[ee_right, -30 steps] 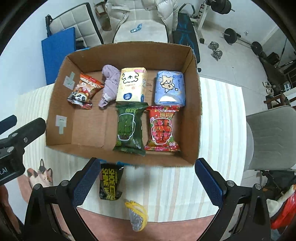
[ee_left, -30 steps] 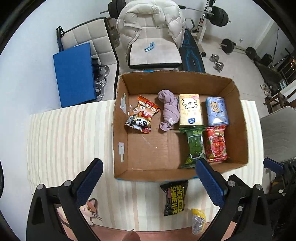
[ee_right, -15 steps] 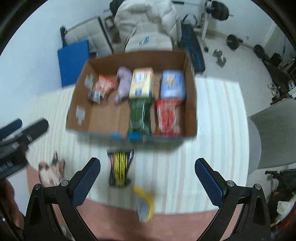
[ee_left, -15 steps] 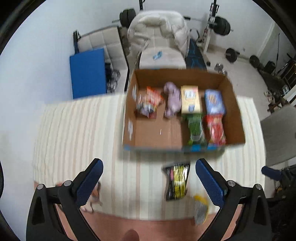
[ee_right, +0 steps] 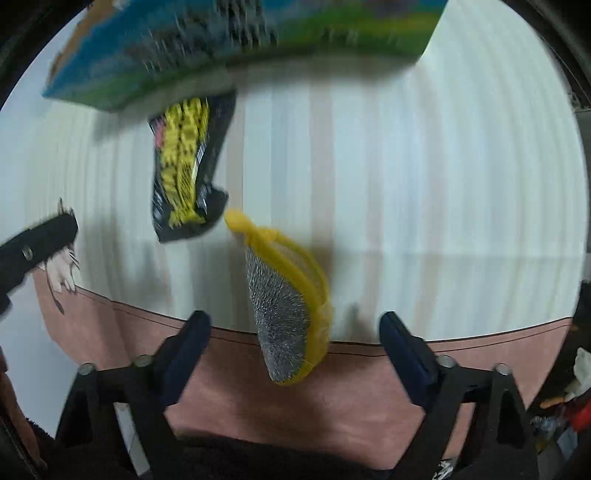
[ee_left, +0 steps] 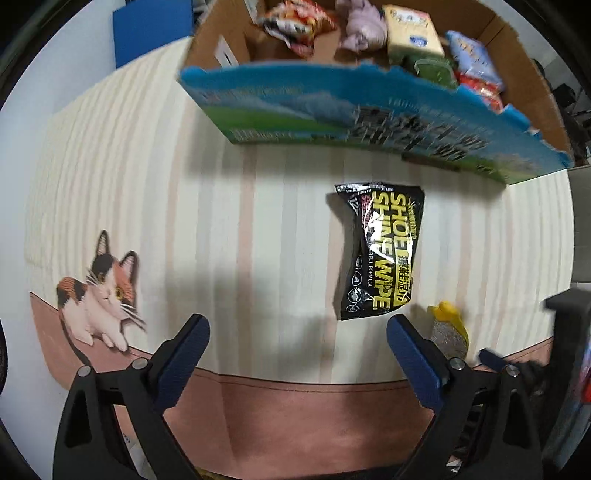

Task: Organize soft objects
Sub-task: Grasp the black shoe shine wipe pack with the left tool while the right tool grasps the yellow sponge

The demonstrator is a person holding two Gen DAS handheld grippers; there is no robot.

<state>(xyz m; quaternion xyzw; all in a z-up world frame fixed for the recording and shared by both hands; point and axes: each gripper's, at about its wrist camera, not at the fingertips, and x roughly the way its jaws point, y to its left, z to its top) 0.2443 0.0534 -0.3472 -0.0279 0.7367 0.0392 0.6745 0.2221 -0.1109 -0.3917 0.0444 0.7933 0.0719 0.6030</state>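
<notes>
A black and yellow shoe-wipe pack (ee_left: 380, 254) lies on the striped tablecloth just in front of the cardboard box (ee_left: 332, 107). A steel scourer in a yellow net (ee_right: 290, 310) lies near the table's front edge, to the right of the pack (ee_right: 186, 166). My left gripper (ee_left: 295, 332) is open and empty, low over the cloth left of the pack. My right gripper (ee_right: 293, 328) is open, with the scourer lying between its fingers, untouched. The box holds several snack and tissue packs and a lilac cloth (ee_left: 360, 26).
A cat picture (ee_left: 99, 291) is printed on the cloth at the front left. A pink band (ee_left: 295, 406) runs along the cloth's front edge. The left gripper shows at the left of the right wrist view (ee_right: 33, 247).
Both grippers have dropped from high above the box to just over the table's front edge. The right one now straddles the scourer. Both stay open.
</notes>
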